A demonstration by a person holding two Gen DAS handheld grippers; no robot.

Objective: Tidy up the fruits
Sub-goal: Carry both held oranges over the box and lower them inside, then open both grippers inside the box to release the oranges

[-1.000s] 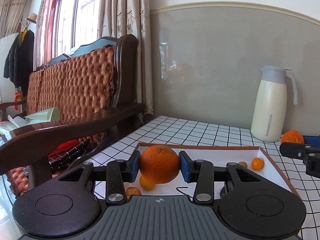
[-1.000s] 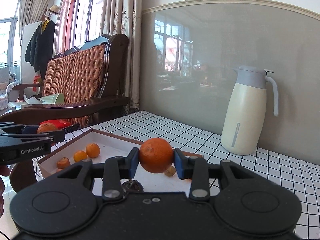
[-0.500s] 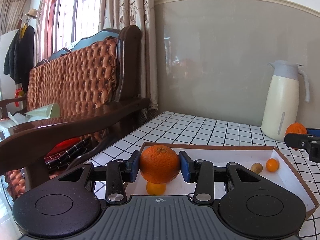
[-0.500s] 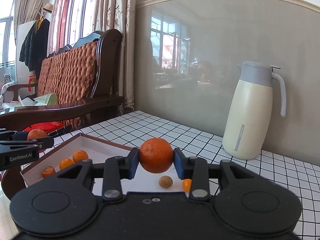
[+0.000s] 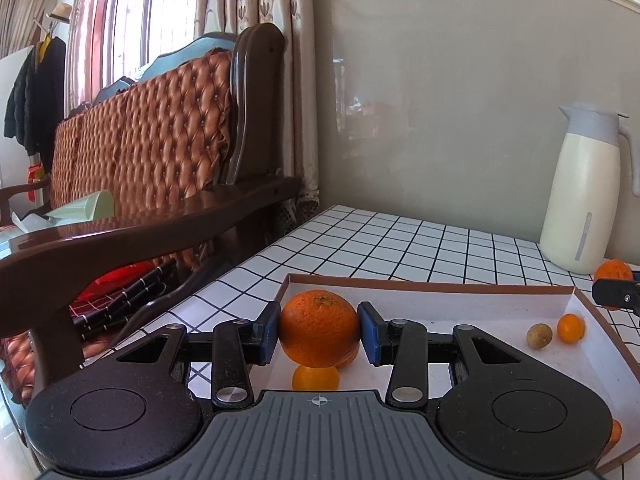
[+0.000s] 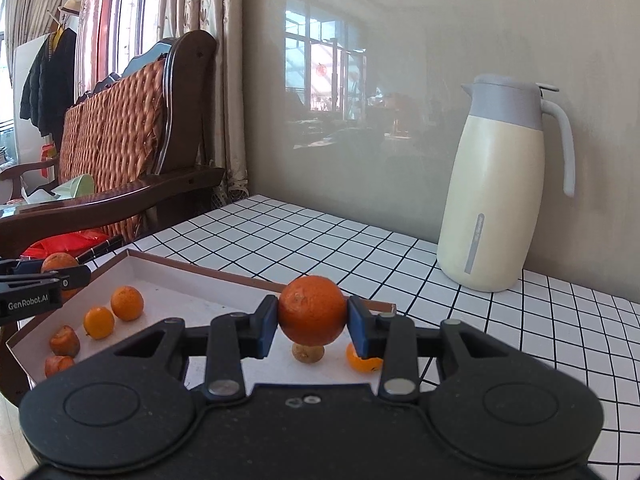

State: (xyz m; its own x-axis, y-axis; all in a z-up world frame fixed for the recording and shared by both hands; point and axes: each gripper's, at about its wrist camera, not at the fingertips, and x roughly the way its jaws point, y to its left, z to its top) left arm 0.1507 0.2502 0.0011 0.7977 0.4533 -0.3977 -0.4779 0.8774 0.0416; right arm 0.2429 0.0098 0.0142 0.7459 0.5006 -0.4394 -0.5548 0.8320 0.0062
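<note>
Left tool (image 5: pixel 319 330): clamped on a large orange (image 5: pixel 319 327), pads on both its sides, held above the tray's near left corner.
Right tool (image 6: pixel 312 312): gripping a second orange (image 6: pixel 312 310), lifted over the tray's far right end.
Key relation: each orange hangs directly over the tray (image 5: pixel 432 281), so I judge the coming move is straight down; each tool is nearer its own end.
Tray contents: small oranges (image 6: pixel 127 303) at lower left of the right view, a brownish fruit (image 5: pixel 539 336) beside a small one (image 5: pixel 570 327).
Desk (image 6: pixel 320 240): checked; a jug (image 6: pixel 496 208) stands at upper right.
</note>
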